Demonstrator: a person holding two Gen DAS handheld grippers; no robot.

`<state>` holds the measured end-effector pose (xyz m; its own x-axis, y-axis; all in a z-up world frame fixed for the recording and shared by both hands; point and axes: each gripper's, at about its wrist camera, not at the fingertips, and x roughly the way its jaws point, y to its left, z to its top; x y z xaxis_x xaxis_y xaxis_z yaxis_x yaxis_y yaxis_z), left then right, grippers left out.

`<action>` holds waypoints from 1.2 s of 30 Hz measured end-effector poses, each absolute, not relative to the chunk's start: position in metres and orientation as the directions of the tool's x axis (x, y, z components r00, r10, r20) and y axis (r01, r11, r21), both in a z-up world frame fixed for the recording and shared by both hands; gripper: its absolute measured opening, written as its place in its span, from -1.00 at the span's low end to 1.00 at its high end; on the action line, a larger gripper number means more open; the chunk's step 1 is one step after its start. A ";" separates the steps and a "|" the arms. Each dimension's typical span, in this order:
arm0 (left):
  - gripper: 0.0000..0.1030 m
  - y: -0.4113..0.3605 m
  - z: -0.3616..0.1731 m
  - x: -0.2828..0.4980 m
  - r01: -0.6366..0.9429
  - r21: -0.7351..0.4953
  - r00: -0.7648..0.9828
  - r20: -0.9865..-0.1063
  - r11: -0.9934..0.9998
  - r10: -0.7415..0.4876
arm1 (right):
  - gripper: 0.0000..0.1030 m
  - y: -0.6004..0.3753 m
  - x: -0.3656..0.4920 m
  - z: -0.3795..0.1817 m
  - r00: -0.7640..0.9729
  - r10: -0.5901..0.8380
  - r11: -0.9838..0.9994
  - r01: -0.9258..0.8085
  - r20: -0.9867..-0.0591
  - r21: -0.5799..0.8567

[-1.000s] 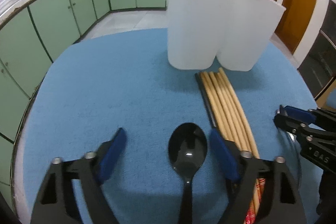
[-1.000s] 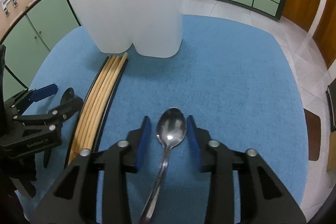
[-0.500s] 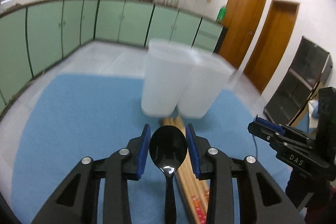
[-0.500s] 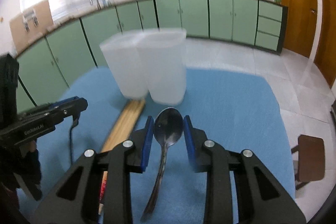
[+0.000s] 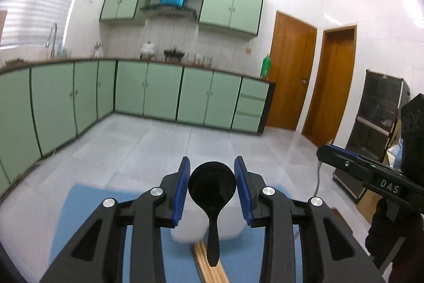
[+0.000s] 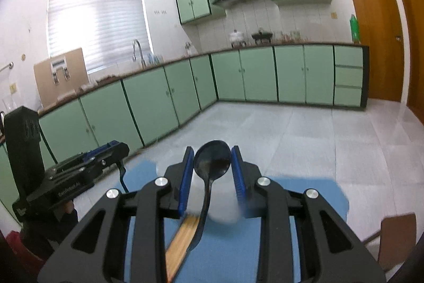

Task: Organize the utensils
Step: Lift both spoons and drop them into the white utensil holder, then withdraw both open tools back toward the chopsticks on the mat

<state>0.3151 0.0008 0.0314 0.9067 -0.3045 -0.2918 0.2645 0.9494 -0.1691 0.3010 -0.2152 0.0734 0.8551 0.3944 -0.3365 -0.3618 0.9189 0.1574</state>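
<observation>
My left gripper (image 5: 212, 186) is shut on a black plastic spoon (image 5: 212, 187), bowl up between the blue pads, raised high above the table. My right gripper (image 6: 212, 171) is shut on a metal spoon (image 6: 212, 161), also lifted. Below both, blurred white plastic containers (image 5: 217, 230) (image 6: 225, 206) stand on the blue table mat (image 5: 87, 208) (image 6: 304, 203). Wooden chopsticks (image 5: 209, 264) (image 6: 180, 243) lie on the mat in front of the containers. The right gripper shows at the right of the left wrist view (image 5: 371, 174); the left gripper shows at the left of the right wrist view (image 6: 79, 171).
Green kitchen cabinets (image 5: 159, 94) line the far walls, with a tiled floor (image 6: 291, 129) between them and the table. A wooden chair (image 6: 394, 232) stands off the table's right side. A dark cabinet (image 5: 381, 108) stands at the right.
Both grippers closed on their spoons, lifted them off the mat and tilted upward, so the views now look across the kitchen, with the containers low in frame.
</observation>
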 end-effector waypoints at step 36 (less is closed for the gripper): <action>0.37 0.006 -0.050 0.280 0.178 -0.147 0.783 -0.578 0.973 -0.231 | 0.75 -0.212 0.259 -0.026 0.768 0.299 0.954 -0.232 -0.566 0.189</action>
